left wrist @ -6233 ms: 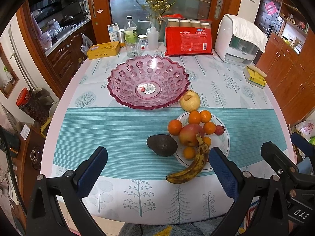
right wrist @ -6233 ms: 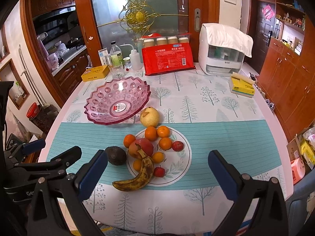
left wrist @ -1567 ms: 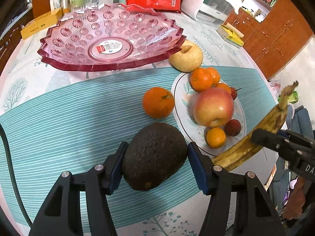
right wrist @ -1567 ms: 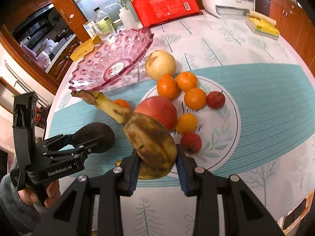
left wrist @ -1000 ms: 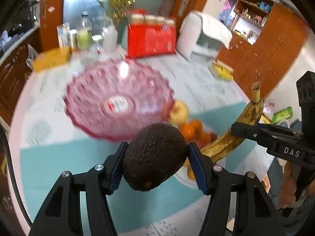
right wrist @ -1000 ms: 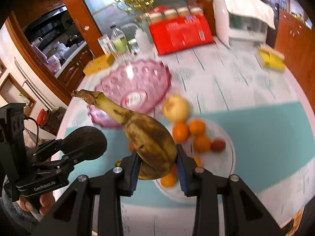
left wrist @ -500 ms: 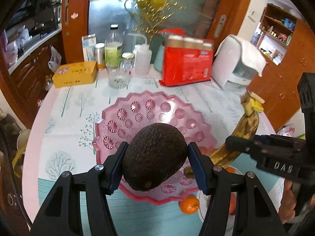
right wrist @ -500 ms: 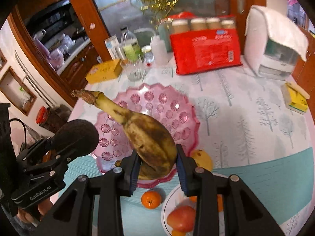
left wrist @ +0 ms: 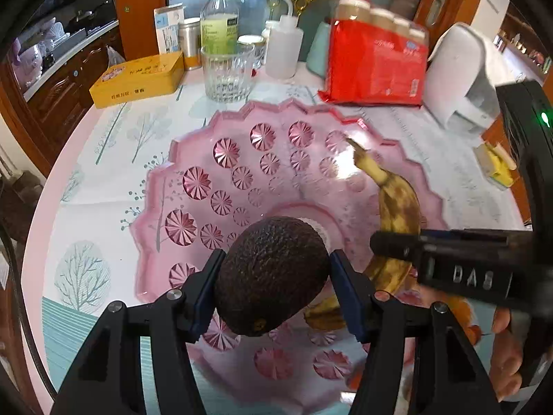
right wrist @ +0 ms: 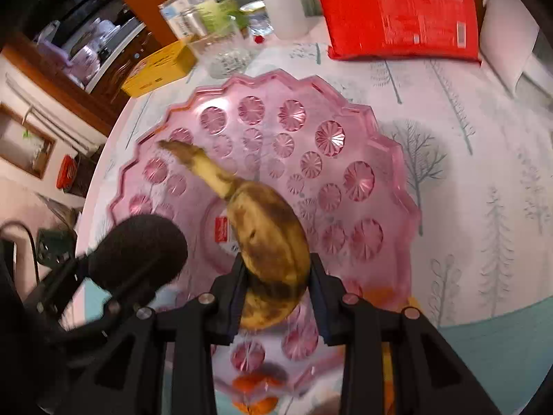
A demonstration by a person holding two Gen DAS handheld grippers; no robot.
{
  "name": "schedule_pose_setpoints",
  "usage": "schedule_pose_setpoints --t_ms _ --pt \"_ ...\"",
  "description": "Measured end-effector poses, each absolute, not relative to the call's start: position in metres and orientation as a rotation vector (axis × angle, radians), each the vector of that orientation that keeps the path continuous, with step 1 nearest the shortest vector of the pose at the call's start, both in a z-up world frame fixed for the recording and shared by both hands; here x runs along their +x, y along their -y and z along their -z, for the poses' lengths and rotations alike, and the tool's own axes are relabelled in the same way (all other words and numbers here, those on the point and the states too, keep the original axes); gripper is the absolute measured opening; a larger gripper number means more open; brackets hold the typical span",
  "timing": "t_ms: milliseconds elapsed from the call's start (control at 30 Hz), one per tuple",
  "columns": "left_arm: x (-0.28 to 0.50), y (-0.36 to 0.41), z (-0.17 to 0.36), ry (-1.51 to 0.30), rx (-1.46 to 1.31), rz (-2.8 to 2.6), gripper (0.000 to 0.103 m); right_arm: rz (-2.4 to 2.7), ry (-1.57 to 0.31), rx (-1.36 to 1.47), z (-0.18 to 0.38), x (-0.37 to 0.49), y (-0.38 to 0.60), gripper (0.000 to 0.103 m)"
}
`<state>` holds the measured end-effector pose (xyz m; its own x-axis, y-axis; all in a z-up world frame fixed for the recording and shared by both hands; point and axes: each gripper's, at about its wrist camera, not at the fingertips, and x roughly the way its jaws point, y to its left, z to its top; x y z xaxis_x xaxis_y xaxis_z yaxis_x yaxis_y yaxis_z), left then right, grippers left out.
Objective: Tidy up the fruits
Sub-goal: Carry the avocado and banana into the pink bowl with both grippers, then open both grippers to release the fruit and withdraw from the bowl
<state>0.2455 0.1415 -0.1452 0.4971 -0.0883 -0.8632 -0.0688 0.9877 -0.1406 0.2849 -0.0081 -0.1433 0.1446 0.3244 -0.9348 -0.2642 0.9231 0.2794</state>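
My left gripper (left wrist: 273, 287) is shut on a dark avocado (left wrist: 271, 275), held over the middle of the pink cut-glass bowl (left wrist: 193, 186). My right gripper (right wrist: 276, 287) is shut on a brown-spotted banana (right wrist: 269, 238), also above the bowl (right wrist: 366, 180), stem pointing to the far left. In the left wrist view the banana (left wrist: 397, 207) and the right gripper (left wrist: 449, 252) sit at the right. In the right wrist view the avocado (right wrist: 138, 249) hangs at the left. Oranges (right wrist: 255, 385) show blurred through the bowl's near rim.
Behind the bowl stand a drinking glass (left wrist: 226, 72), a yellow tin box (left wrist: 138, 77), bottles (left wrist: 219, 17), a red package (left wrist: 375, 65) and a white appliance (left wrist: 463, 79). The tree-print tablecloth (left wrist: 103, 145) lies bare left of the bowl. A hand (left wrist: 506, 356) holds the right gripper.
Both grippers have come forward and down over the pink bowl with their fruit. The bowl now fills the views, and the plate of fruit has slipped under the near edge.
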Motion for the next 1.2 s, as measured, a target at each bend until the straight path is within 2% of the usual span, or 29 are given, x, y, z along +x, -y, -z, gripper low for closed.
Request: schedule_pose_setpoints --t_ms 167,267,433,467,600,1200 --pt "0.256 -0.139 0.166 -1.087 -0.168 -0.018 0.059 -0.381 -1.327 -0.073 0.157 0.295 -0.003 0.039" --pt "0.259 -0.138 0.174 -1.099 -0.154 -0.042 0.06 -0.398 -1.282 -0.136 0.156 0.293 -0.01 0.046" --pt "0.257 -0.14 0.17 -1.082 -0.157 -0.06 0.06 -0.378 -1.229 -0.168 0.153 0.289 -0.008 0.048" --pt "0.256 -0.141 0.167 -1.074 -0.152 -0.059 0.062 -0.372 -1.224 -0.155 0.151 0.289 -0.004 0.049" --pt "0.25 -0.142 0.154 -1.044 -0.13 -0.073 0.082 -0.357 -1.212 -0.114 0.144 0.285 0.008 0.05" --pt "0.207 -0.148 0.112 -1.039 -0.184 -0.087 0.091 -0.3 -1.142 0.003 0.1 0.234 0.046 0.05"
